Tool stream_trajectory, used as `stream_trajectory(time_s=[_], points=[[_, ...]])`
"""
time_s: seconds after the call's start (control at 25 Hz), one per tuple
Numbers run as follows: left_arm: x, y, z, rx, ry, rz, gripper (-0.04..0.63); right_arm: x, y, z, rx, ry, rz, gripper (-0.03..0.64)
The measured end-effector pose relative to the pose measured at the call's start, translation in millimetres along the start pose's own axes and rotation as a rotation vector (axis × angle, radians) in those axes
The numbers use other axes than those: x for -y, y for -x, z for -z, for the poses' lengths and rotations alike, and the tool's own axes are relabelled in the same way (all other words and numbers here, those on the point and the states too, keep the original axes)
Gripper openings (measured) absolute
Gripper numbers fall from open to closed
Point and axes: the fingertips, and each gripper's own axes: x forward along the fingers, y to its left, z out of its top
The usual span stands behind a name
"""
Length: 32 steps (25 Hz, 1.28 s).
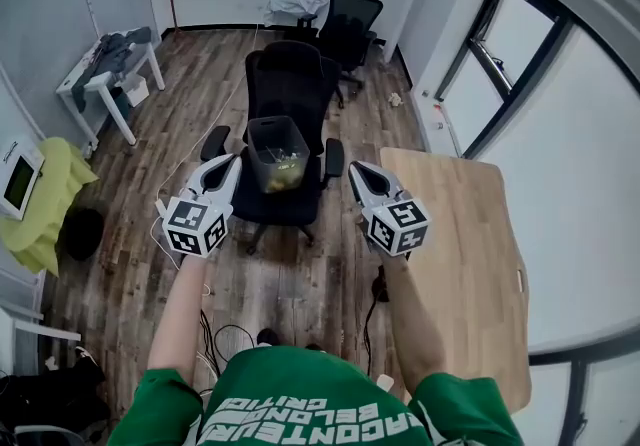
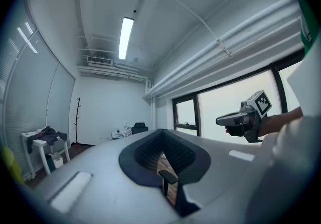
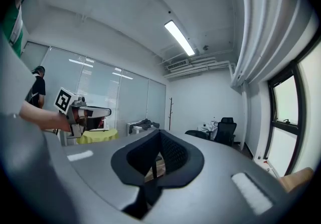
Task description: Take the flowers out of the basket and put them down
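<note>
Both pressed together and empty, the left claw [image 1: 233,164] and the right claw [image 1: 356,170] flanked a dark translucent plastic basket [image 1: 258,137] on a black office chair [image 1: 290,74]; pale yellow flowers [image 1: 286,171] lay inside.

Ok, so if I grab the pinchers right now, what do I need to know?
Left gripper: shut, empty, held level.
Right gripper: the same.
The basket sits on the seat of the black chair, just ahead of both grippers. The yellow-green clump inside looks like the flowers.
Done: nothing yet.
Left: lift the flowers out and put them down, maybe on the wooden table at the right.
</note>
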Motion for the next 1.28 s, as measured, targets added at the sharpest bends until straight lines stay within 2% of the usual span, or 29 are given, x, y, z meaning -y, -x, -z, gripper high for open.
stream_trajectory(time_s=[0.16, 0.64, 1.0, 1.28], points=[[-13, 0, 10, -0.007, 0.015, 0.009, 0.017, -5, -11, 6, 0.003, 0.0, 0.01, 0.005], [-50, -3, 59, -0.075, 0.069, 0.046, 0.015, -29, -52, 46, -0.082, -0.012, 0.021, 0.006], [-86, -48, 85, -0.101, 0.084, 0.066, 0.015, 3, -122, 71, -0.099, -0.052, 0.014, 0.006], [-123, -115, 93, -0.117, 0.099, 0.1, 0.018, 53, -200, 87, -0.115, -0.104, -0.021, 0.005]])
